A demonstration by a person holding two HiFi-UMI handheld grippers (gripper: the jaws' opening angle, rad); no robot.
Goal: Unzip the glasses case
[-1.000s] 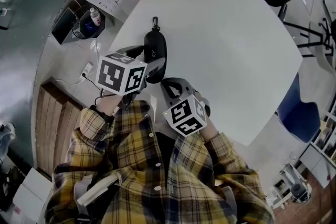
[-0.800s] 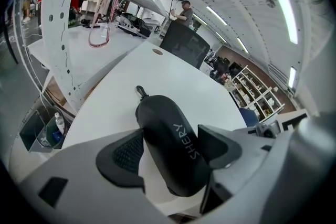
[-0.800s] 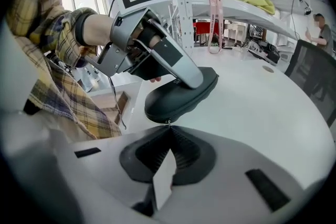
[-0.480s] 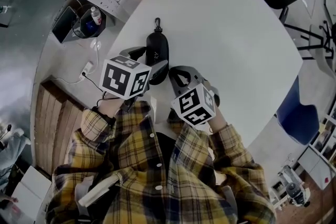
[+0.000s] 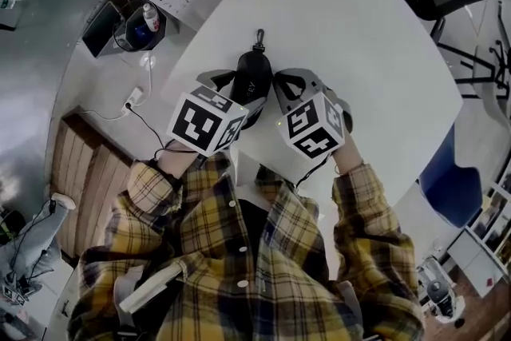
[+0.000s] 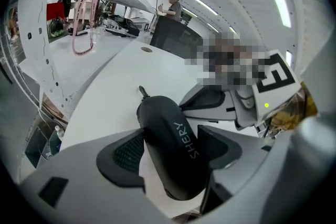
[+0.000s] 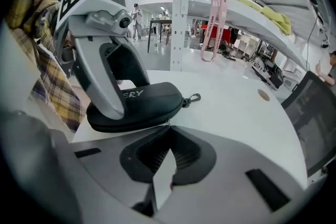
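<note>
One black glasses case [image 5: 254,76] lies on the one white table [image 5: 375,52], its clip [image 5: 259,37] toward 12 o'clock. Two tools meet it. The left tool [image 6: 173,150] clamps its body. The right tool [image 7: 169,131], at its 3 o'clock, is closed at the seam, apparently pinching the zipper pull [image 7: 168,123].

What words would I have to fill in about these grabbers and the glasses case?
The glasses case lies on a ____ table. The case itself is ____ in colour. The left gripper is clamped around the ____. The right gripper has its jaws ____ on the tiny zipper pull at the case's seam.
Missing words: white; black; glasses case; shut.
</note>
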